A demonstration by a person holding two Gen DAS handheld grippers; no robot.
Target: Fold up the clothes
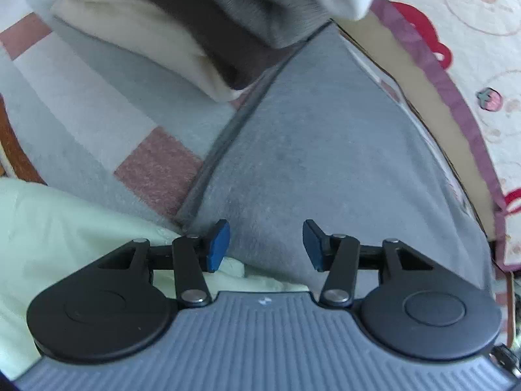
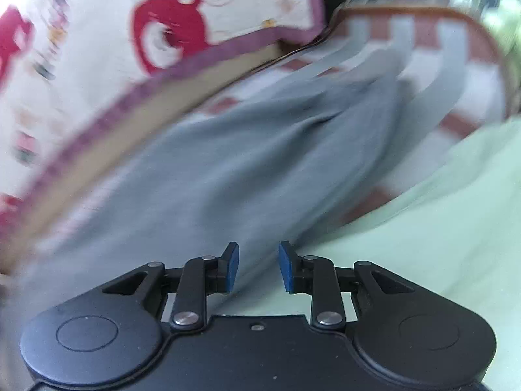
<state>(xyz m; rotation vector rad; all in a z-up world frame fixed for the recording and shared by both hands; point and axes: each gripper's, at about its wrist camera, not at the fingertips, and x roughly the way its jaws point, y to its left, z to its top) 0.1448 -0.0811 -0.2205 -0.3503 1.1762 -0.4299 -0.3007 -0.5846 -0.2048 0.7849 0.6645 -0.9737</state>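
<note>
A grey garment (image 1: 325,150) lies spread flat on a checked blanket, its dark folded edge running diagonally up the left wrist view. My left gripper (image 1: 265,244) hovers just above its near part, open, with nothing between the blue pads. In the blurred right wrist view the same grey garment (image 2: 244,169) stretches away from me. My right gripper (image 2: 258,267) stands open over its near edge, where it meets a pale green cloth (image 2: 423,228). That pale green cloth (image 1: 65,228) also lies under the left gripper's left side.
A stack of folded clothes (image 1: 182,26), cream, dark brown and grey, sits at the far end of the checked blanket (image 1: 97,114). A cream quilt with red prints and a purple border (image 2: 136,32) rises along one side. A wooden edge (image 1: 13,143) shows at the left.
</note>
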